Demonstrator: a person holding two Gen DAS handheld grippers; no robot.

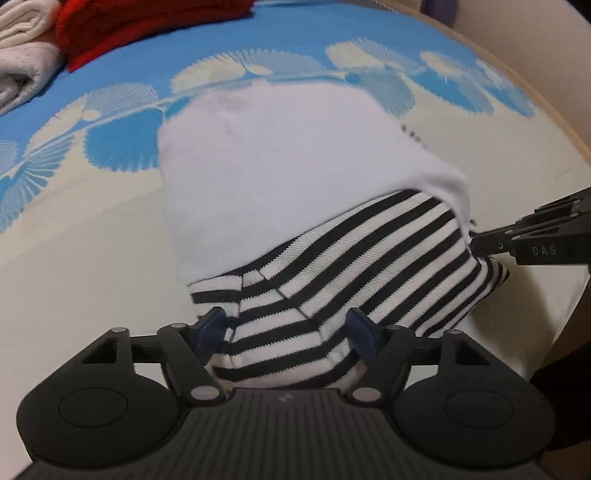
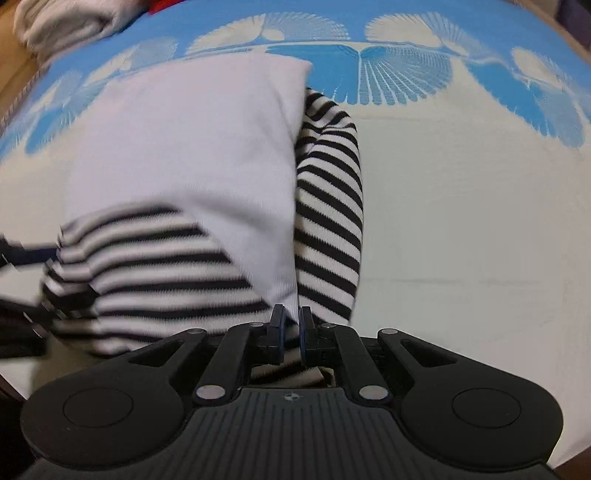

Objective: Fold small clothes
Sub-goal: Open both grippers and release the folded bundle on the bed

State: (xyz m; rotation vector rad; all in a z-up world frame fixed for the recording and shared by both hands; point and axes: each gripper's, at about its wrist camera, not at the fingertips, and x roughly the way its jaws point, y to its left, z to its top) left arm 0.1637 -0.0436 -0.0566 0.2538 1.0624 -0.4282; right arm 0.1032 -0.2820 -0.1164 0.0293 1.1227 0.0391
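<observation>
A small garment, white in the body with black-and-white striped sleeves and hem, lies on the bed in the left wrist view (image 1: 295,177) and in the right wrist view (image 2: 184,155). My left gripper (image 1: 288,328) has its jaws apart, and striped cloth bunches up between the fingers. My right gripper (image 2: 291,325) is shut on the garment's edge where the white cloth meets a striped sleeve (image 2: 328,206). The right gripper also shows in the left wrist view (image 1: 491,243), pinching the garment's right side. The left gripper appears blurred at the left edge of the right wrist view (image 2: 22,254).
The bed cover (image 1: 92,258) is cream with a blue fan pattern (image 2: 406,62) farther back. A folded red cloth (image 1: 129,26) and rolled white towels (image 1: 22,51) lie at the far left. A beige bed edge (image 1: 554,96) curves at the right.
</observation>
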